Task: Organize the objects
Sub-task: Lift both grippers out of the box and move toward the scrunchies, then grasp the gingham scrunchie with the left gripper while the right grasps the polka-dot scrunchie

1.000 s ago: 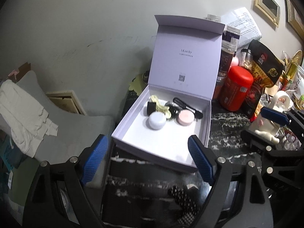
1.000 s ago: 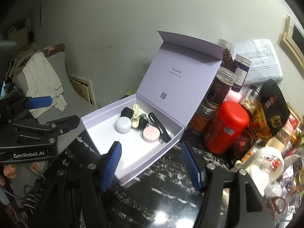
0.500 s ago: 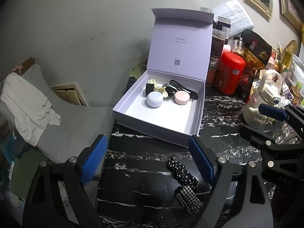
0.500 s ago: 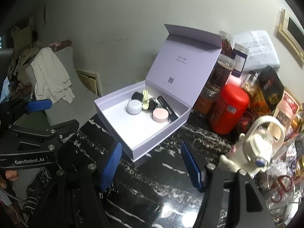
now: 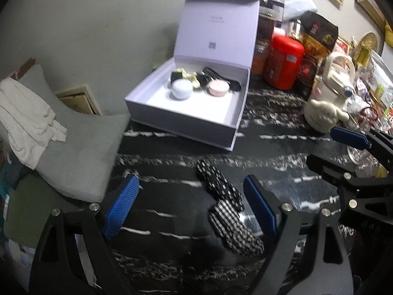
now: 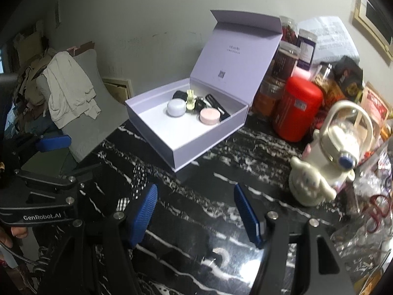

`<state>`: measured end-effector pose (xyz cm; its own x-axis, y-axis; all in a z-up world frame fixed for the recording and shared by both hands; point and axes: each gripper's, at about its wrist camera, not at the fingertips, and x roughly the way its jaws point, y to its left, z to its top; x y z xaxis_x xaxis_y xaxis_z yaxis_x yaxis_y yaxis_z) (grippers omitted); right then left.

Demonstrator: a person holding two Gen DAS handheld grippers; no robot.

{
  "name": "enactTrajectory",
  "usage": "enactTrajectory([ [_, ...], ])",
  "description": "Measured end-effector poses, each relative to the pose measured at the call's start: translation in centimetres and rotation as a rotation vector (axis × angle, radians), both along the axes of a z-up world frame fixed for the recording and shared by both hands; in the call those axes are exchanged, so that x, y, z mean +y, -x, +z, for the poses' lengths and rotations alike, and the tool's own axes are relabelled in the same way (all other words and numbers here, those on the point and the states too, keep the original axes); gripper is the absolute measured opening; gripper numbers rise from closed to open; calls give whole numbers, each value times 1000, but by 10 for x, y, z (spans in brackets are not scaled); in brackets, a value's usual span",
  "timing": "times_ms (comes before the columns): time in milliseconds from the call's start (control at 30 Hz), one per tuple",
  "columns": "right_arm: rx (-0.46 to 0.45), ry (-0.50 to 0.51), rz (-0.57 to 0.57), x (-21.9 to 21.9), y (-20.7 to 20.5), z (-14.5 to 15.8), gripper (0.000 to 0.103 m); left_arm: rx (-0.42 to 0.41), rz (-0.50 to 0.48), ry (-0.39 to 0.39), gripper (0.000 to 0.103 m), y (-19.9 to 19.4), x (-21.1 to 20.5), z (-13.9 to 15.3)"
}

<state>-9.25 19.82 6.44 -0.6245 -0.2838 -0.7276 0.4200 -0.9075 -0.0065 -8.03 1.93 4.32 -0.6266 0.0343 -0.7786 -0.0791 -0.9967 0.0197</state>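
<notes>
An open lilac box (image 5: pixel 228 120) (image 6: pixel 216 132) stands on the black marbled table, lid upright. Inside lie a lilac round jar (image 5: pixel 182 91) (image 6: pixel 175 107), a pink round jar (image 5: pixel 218 88) (image 6: pixel 209 116), a yellow clip (image 6: pixel 190 99) and black items. A black-and-white dotted and checked fabric piece (image 5: pixel 227 206) (image 6: pixel 137 182) lies on the table in front of the box. My left gripper (image 5: pixel 190 207) is open and empty, with the fabric just inside its right finger. My right gripper (image 6: pixel 196 213) is open and empty, in front of the box.
A red canister (image 5: pixel 282 61) (image 6: pixel 297 108), jars and snack bags crowd the table right of the box. A white character kettle (image 5: pixel 329 100) (image 6: pixel 326 164) stands further right. A grey cushion with a white cloth (image 5: pixel 27 118) (image 6: pixel 68 86) lies beyond the table's left edge.
Both grippers have pulled back from the box toward the near side of the table. The fabric piece has come between the left gripper's fingers. Both stay open.
</notes>
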Motion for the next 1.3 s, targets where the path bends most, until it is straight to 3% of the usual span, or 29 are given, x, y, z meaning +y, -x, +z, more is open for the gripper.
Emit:
enactTrajectory([
  [633, -56, 1, 44, 2, -33, -46, 66, -115, -21, -38, 87, -30, 5, -51],
  [900, -76, 2, 38, 13, -34, -57, 66, -135, -117, -50, 87, -36, 26, -63],
  [1133, -72, -22, 43, 15, -28, -65, 66, -197, -132, -68, 86, -21, 34, -82],
  [1300, -87, -7, 51, 12, -18, -69, 66, -198, -132, -77, 85, -16, 27, -90],
])
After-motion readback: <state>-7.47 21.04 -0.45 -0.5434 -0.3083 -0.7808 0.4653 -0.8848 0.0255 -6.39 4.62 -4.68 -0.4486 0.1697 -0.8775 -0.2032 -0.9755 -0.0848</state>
